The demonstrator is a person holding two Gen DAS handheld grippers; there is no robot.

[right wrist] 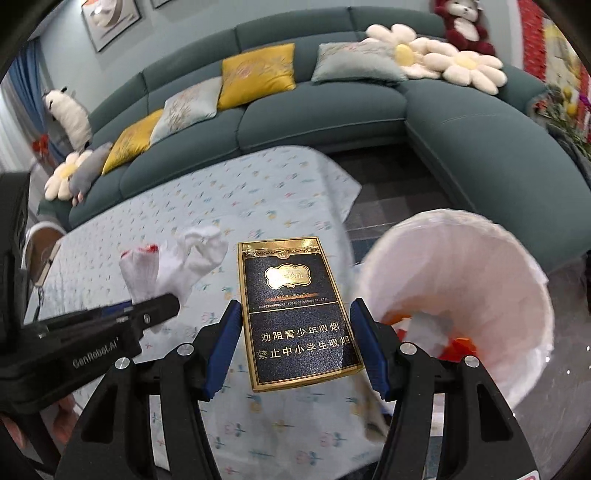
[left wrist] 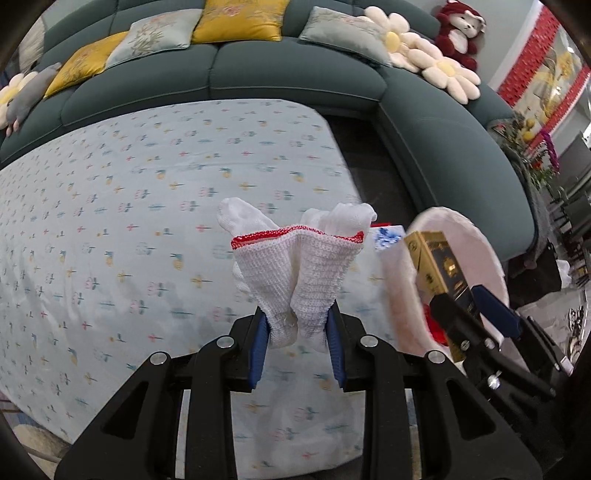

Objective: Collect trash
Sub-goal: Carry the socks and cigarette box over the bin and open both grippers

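Your left gripper (left wrist: 297, 328) is clamped on the bunched white gloves (left wrist: 295, 269), your right gripper (right wrist: 295, 347) on the cigarette box (right wrist: 297, 314), both held over the tablecloth (left wrist: 110, 221). The bin (right wrist: 480, 258) sits just beyond (lined, already holding scraps). Release short of its rim and the loose gloves may drape outside, or the box clip the edge.

A curved teal sofa (right wrist: 332, 107) wraps around the desk (right wrist: 229, 192), which wears a pale cloth with a small flower print. Yellow and grey cushions (right wrist: 258, 74) line the sofa, beside daisy-shaped pillows (right wrist: 436, 55) and a red plush bear (right wrist: 467, 26). Framed pictures (right wrist: 110, 18) hang on the blue-grey wall. The floor (right wrist: 388, 177) appears dark, perhaps tiled.
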